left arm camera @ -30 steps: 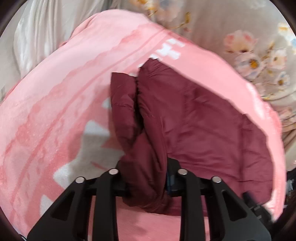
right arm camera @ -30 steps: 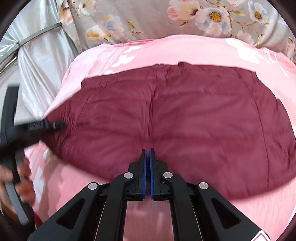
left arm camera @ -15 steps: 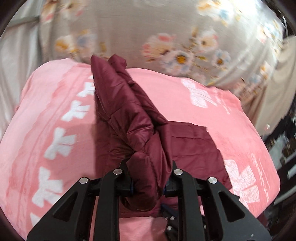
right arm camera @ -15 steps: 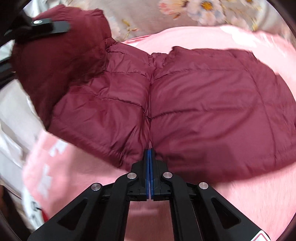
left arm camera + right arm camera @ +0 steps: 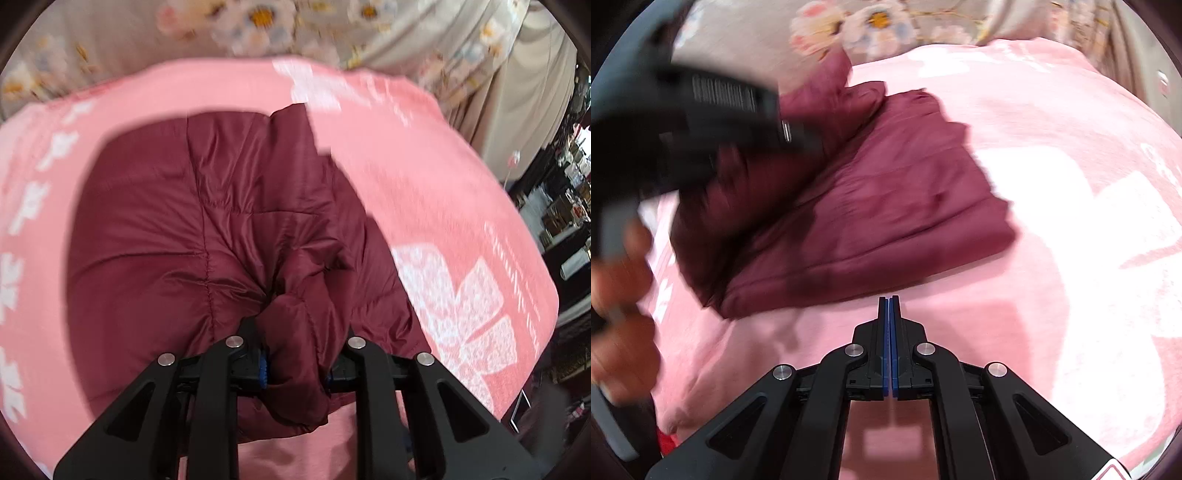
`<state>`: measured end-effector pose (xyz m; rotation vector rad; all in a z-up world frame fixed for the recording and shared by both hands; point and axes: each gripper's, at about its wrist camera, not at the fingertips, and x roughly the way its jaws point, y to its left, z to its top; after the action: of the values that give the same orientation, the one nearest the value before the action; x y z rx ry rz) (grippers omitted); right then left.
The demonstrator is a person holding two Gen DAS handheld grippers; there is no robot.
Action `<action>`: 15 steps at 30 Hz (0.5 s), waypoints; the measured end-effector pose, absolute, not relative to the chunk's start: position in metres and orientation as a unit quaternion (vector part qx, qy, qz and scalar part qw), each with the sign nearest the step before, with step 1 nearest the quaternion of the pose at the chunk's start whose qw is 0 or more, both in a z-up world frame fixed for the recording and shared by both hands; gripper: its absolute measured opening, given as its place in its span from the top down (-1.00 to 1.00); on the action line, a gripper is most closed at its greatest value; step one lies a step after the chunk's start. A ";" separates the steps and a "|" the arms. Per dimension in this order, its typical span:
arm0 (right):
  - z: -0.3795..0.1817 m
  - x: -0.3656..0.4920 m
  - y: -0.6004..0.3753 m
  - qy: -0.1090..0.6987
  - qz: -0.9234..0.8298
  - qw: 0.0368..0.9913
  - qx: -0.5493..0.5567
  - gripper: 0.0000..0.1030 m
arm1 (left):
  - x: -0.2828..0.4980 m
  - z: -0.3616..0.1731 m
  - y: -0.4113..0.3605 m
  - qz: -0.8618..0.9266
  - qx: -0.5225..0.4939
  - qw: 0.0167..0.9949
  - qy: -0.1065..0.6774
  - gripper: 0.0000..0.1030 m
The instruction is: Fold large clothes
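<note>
pink blanket (image 5: 1052, 258), its white print unreadable; left tool (image 5: 295, 365) clamps the maroon jacket (image 5: 177, 221), right tool (image 5: 888, 306) pressed together, empty.

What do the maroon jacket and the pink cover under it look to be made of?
Maroon jacket: likely thin synthetic shell, nylon-like, over padding; it shows a slight sheen, stitched quilt lines and puffy panels. The left claw is clamped on a bunched fold of it. Pink blanket: looks like soft fleece or plush, matte and fuzzy, with white printed shapes.

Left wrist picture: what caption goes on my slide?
Left tool grips a bunched fold of maroon puffer jacket over the pink blanket.
</note>
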<state>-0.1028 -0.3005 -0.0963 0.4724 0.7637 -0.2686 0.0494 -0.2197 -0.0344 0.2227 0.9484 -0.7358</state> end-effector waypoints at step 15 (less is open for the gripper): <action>0.002 -0.063 -0.372 0.260 -0.087 0.927 0.256 0.37 | 0.096 0.095 -0.120 -0.310 -0.033 0.887 0.341 -0.29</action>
<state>-0.0631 -0.3718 0.0024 0.5258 0.5330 -0.1779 0.0962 -0.1198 0.0951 -0.0693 0.7083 -0.6448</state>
